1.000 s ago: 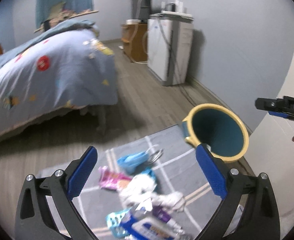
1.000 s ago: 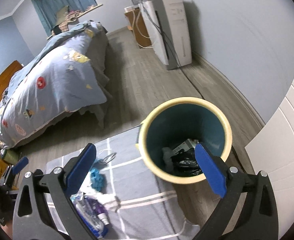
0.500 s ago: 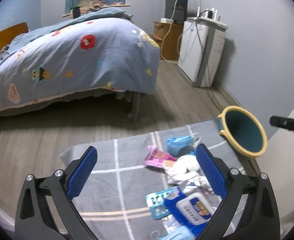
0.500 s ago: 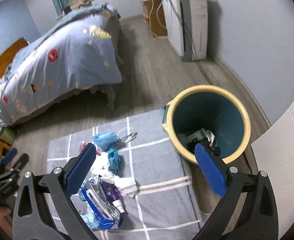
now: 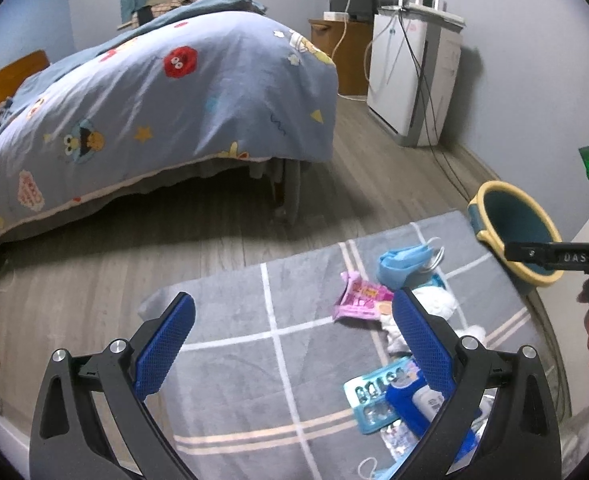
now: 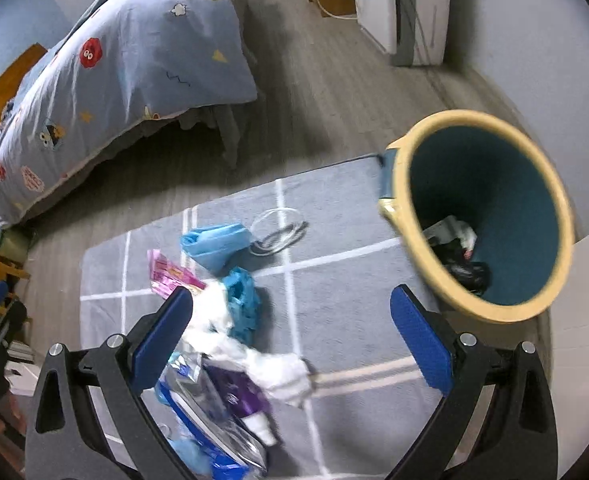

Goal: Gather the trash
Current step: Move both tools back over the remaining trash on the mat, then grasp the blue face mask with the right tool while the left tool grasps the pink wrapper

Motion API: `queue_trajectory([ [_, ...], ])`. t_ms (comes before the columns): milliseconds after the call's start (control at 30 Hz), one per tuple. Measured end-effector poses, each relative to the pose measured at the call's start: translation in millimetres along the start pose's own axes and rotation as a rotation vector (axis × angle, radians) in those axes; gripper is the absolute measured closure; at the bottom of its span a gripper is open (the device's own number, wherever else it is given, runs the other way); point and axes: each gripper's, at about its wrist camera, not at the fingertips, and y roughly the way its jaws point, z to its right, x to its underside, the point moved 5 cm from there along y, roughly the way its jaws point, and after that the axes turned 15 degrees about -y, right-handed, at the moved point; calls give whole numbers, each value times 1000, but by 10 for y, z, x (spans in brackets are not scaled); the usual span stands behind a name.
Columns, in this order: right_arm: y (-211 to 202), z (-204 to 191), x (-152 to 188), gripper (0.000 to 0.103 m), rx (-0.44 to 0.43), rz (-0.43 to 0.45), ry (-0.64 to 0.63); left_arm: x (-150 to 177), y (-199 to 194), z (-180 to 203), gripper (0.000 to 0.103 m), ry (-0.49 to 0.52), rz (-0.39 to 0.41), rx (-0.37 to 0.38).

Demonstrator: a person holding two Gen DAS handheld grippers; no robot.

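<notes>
We get dim, cool indoor light, soft shadows under the bed [image 5: 154, 92], heavy fisheye warping with black corners, and motion blur smearing the bin [image 6: 478, 216] rim.

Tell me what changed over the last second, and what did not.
The right claw swung left, from over the bin to above the trash pile on the rug. The left claw drifted left too, so the pile now sits by its right finger. Nothing was grasped or released. Both claws stayed open and empty; the bin, its contents and the litter did not move.

Trash pile [image 6: 230, 320] on rug [image 6: 334, 280], bin [image 6: 482, 216] right.
</notes>
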Motion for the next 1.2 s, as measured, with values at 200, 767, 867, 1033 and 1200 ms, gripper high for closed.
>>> queue_trajectory([
  [200, 316, -166, -106, 6, 4, -40, -66, 13, 209, 2, 5, 33, -26, -9],
  [767, 997, -307, -348, 27, -164, -101, 40, 168, 1052, 261, 5, 188, -140, -30],
  [867, 1129, -317, -330, 43, -233, -121, 93, 202, 1188, 319, 5, 201, -168, -26],
  [1033, 1163, -262, -333, 82, -263, -116, 123, 253, 1345, 403, 5, 228, -197, -23],
  [1200, 979, -177, -419, 90, -217, -75, 72, 264, 1457, 430, 7, 187, -238, 17],
])
